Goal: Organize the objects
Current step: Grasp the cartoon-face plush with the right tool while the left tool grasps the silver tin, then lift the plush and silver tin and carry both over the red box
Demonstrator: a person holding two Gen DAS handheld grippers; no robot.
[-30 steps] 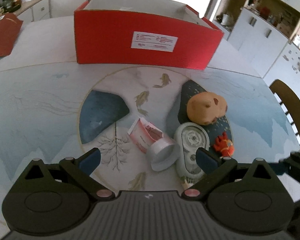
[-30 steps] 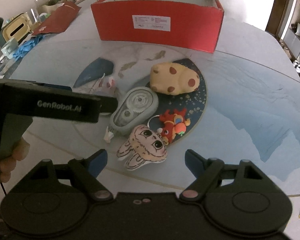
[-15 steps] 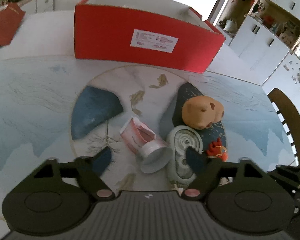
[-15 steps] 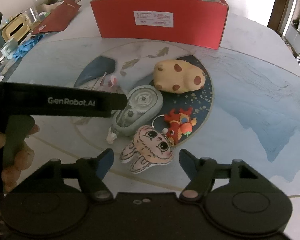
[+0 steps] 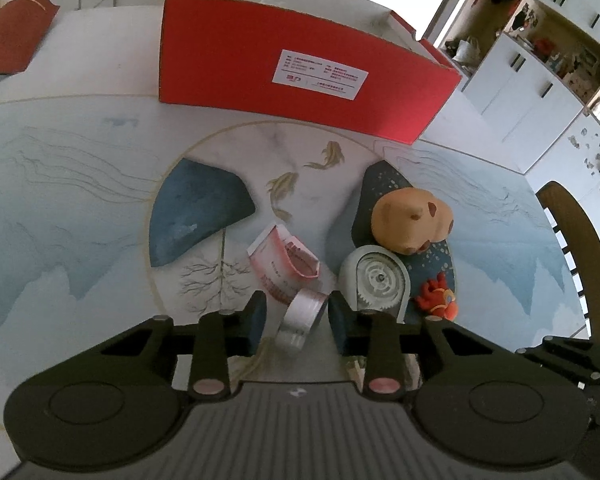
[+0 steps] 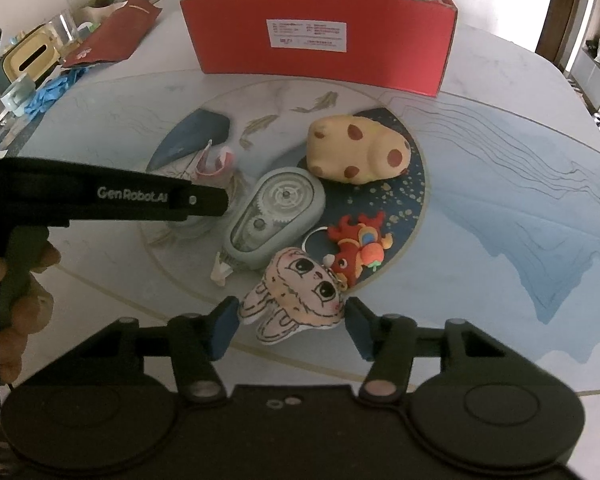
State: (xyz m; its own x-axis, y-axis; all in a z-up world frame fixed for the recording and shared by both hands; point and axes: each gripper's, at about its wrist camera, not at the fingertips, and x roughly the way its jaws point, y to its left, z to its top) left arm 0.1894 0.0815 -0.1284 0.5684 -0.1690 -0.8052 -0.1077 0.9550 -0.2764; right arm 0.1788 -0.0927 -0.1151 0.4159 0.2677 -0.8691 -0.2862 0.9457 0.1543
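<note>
Both pairs of jaws have just been closing since the earlier frames; the left gripper (image 5: 296, 320), formerly spread wide, now has its blue pads narrowed around the white cap of a pink tube (image 5: 286, 266), which has tipped up on edge between them, though whether the pads actually press it I cannot tell; the right gripper (image 6: 288, 326) has drawn in about a flat plush bunny face (image 6: 296, 296), its pads just beside either edge with slight gaps showing, so nothing is clamped yet; beside the tube lies a grey-green correction tape dispenser (image 6: 274, 216), and near it a red dragon keychain (image 6: 358, 242) touching the bunny's edge; behind these sits a tan spotted plush (image 6: 358, 150) on the dark patch of the painted table (image 6: 500, 168); farther back stands an open red cardboard box (image 6: 320, 48) bearing a white label whose print is too small to read; in the right wrist view the left tool's black bar reads "GenRobot.AI", held by a person's hand (image 6: 8, 292).
</note>
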